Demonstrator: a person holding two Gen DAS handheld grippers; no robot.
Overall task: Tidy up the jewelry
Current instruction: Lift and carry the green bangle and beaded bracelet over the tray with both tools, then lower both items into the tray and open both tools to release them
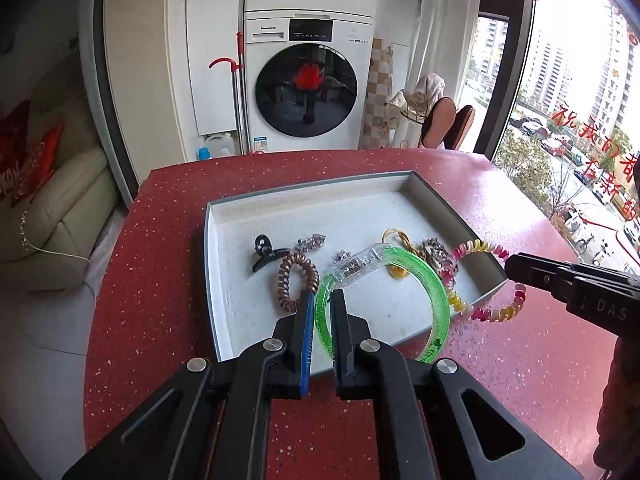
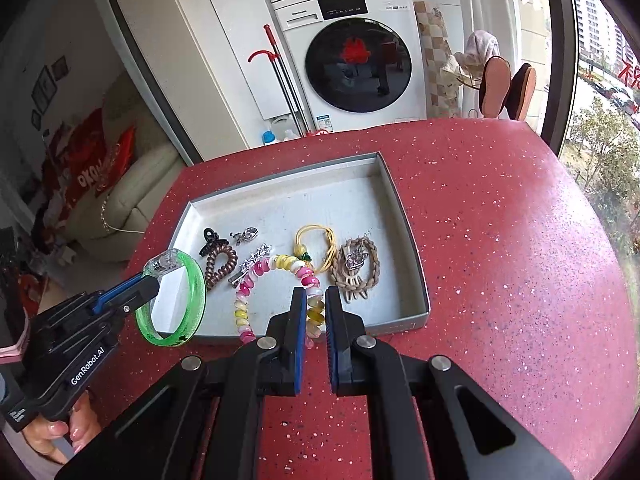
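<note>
Left hand-held gripper (image 1: 322, 304): we see it pinching the green bangle (image 1: 424, 276) by its rim, above the tray (image 1: 440, 196).
Bangle: we judge it stiff, light, slick; rim grip suits.
Right hand-held gripper (image 2: 316, 304): pinching the spiral hair tie (image 2: 256, 276); soft, stretchy, dangles.

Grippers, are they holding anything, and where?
Yes. The left gripper pinches the green bangle on its band, near the clear clasp. The right gripper pinches the pink-yellow coil tie on its coils.
</note>
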